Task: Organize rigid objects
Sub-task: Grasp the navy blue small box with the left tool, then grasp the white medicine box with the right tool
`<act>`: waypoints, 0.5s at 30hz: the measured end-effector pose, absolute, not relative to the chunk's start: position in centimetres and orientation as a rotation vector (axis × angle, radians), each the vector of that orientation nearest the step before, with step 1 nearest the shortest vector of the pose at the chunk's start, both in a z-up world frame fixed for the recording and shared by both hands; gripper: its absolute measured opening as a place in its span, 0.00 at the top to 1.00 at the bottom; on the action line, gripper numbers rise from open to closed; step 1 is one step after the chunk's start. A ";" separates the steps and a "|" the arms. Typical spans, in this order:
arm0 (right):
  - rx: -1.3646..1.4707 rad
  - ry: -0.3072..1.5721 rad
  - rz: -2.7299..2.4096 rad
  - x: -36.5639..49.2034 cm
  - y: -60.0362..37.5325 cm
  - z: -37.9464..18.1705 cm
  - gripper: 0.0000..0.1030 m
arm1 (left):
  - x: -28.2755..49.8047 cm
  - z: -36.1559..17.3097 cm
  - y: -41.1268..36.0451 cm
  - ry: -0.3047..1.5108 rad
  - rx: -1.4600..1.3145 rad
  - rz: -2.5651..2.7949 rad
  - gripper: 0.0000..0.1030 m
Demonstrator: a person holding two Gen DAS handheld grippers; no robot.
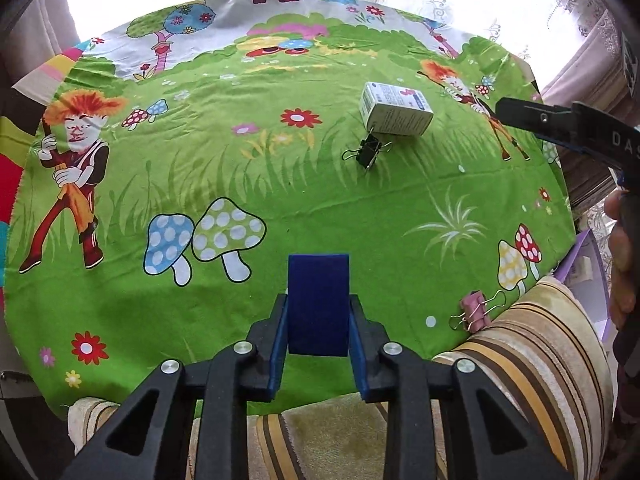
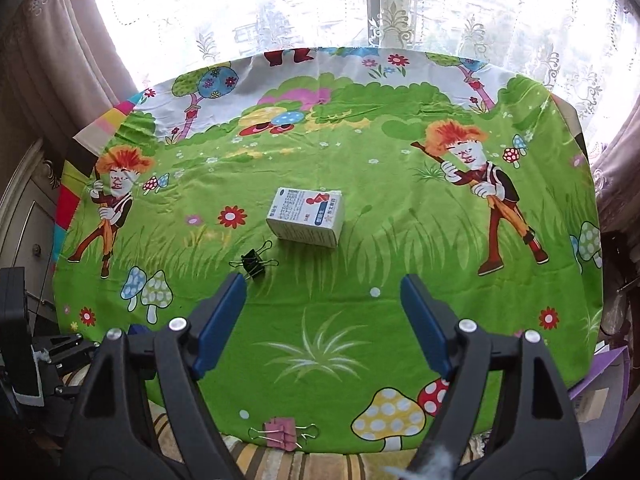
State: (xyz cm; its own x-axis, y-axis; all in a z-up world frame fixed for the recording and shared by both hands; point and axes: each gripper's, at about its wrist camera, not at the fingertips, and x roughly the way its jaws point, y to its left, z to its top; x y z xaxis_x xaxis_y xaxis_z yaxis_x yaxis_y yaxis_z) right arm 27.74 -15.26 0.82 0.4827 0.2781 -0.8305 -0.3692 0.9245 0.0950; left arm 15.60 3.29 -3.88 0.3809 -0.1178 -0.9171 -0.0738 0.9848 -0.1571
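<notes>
Left gripper (image 1: 318, 312) clamps blue block (image 1: 318, 300); right gripper (image 2: 324, 320) agape above cartoon tablecloth (image 2: 360, 280)

Two binder clips (image 2: 256, 263), one white box (image 2: 306, 217), one blue block (image 1: 319, 304).

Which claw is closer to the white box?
The right gripper. It points at the white box, open and empty, just short of it. The left gripper is farther back near the cloth's edge, shut on a blue block.
</notes>
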 end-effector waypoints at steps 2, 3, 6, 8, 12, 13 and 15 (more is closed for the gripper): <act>-0.086 0.999 0.391 28.5 -14.5 0.4 0.21 | 15.5 -3.1 3.3 1.144 -0.241 -0.019 0.73; -0.083 1.002 0.390 28.9 -14.0 0.1 0.21 | 15.5 -2.6 3.3 1.122 -0.269 -0.004 0.73; -0.081 1.008 0.382 30.2 -12.8 -0.9 0.18 | 15.3 -1.6 3.5 1.051 -0.344 0.040 0.73; -0.071 1.006 0.372 31.1 -12.2 -1.5 0.18 | 15.3 -1.3 3.7 0.995 -0.374 0.054 0.73; -0.042 1.029 0.354 32.8 -11.1 -3.0 0.17 | 14.5 -2.4 4.5 0.949 -0.462 0.042 0.73; -0.050 1.032 0.350 33.1 -10.7 -3.3 0.17 | 14.3 -2.6 4.8 0.943 -0.483 0.046 0.73; -0.069 1.027 0.346 33.6 -9.9 -3.8 0.17 | 14.1 -2.8 5.5 0.932 -0.520 0.055 0.73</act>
